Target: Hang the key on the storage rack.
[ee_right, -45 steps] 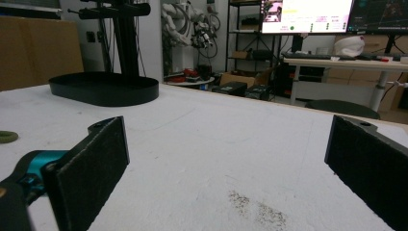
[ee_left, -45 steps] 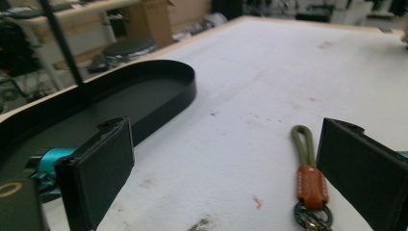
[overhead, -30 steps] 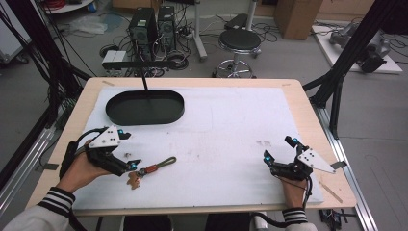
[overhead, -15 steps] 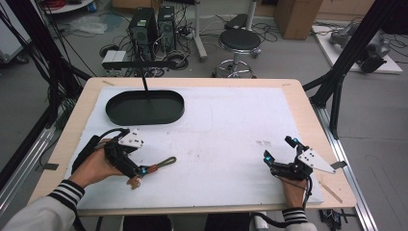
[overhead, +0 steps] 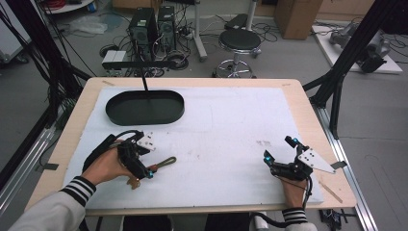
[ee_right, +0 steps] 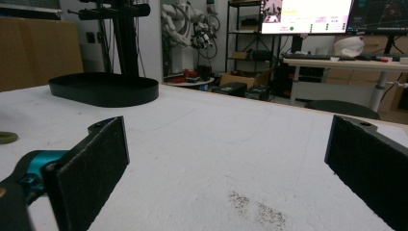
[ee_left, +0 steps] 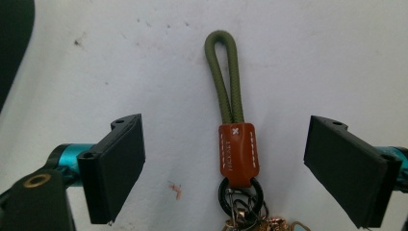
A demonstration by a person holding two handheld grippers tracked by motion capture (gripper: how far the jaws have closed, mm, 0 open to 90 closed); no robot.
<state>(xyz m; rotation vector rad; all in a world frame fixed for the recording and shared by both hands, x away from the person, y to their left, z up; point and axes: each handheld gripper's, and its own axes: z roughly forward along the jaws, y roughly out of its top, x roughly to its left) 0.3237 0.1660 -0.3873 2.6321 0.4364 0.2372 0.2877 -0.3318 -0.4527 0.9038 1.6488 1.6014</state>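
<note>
A keychain (overhead: 164,162) lies on the white table cover at the front left: an olive cord loop (ee_left: 223,72), a brown leather tag (ee_left: 236,151) and metal rings below it. My left gripper (overhead: 149,168) is open, low over the keychain, with one jaw on each side of the tag and touching nothing. The keychain (ee_left: 231,106) lies lengthwise between the jaws in the left gripper view. My right gripper (overhead: 278,149) rests open near the front right edge with nothing between its jaws. The right gripper (ee_right: 226,159) looks across the bare cover, with the cord's end (ee_right: 5,138) at the far left.
A black oval tray (overhead: 161,109) sits at the back left, with a black stand post (overhead: 144,82) rising by it. The tray's wall (ee_right: 103,94) shows ahead in the right gripper view. A faint dark smudge (overhead: 263,143) marks the cover near the right gripper.
My left gripper has moved right along the front of the table and now straddles the keychain. The right gripper has stayed put.
</note>
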